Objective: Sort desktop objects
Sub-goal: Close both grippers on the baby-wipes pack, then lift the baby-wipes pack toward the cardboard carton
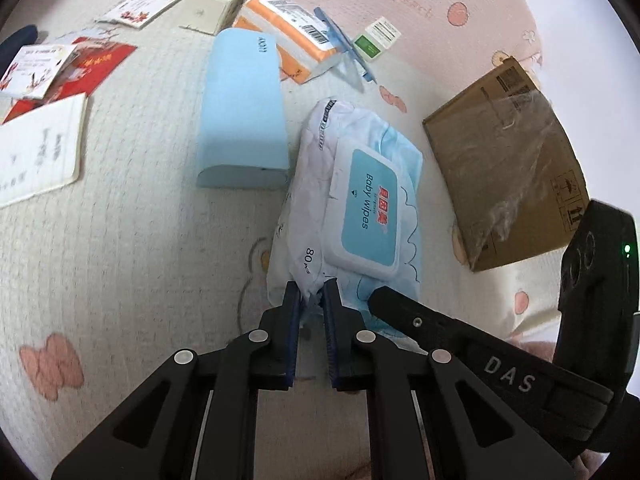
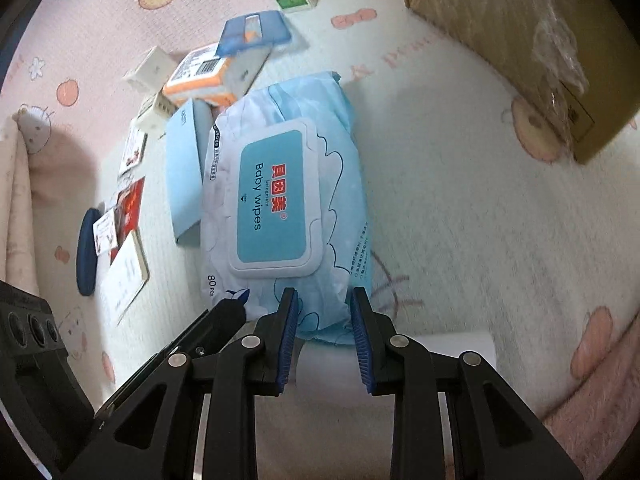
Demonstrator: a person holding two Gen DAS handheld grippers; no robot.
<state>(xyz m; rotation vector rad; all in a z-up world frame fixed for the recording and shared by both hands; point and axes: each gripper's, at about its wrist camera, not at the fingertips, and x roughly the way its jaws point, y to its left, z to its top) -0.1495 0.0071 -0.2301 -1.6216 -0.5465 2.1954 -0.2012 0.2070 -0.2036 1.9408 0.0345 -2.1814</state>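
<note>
While my left gripper (image 1: 313,294) pinches the baby wipes pack (image 1: 352,208) at frame centre, my right gripper (image 2: 325,312) straddles its end, jaws apart; next I'd close and lift together.

Pale-blue wipes pack (image 2: 288,200), teal lid (image 2: 276,196) — red lettering, brown box (image 1: 508,164)

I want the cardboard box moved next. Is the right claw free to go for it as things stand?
Probably yes. The right claw is open, only straddling the end of the baby wipes pack, and bare blanket lies between it and the cardboard box.
</note>
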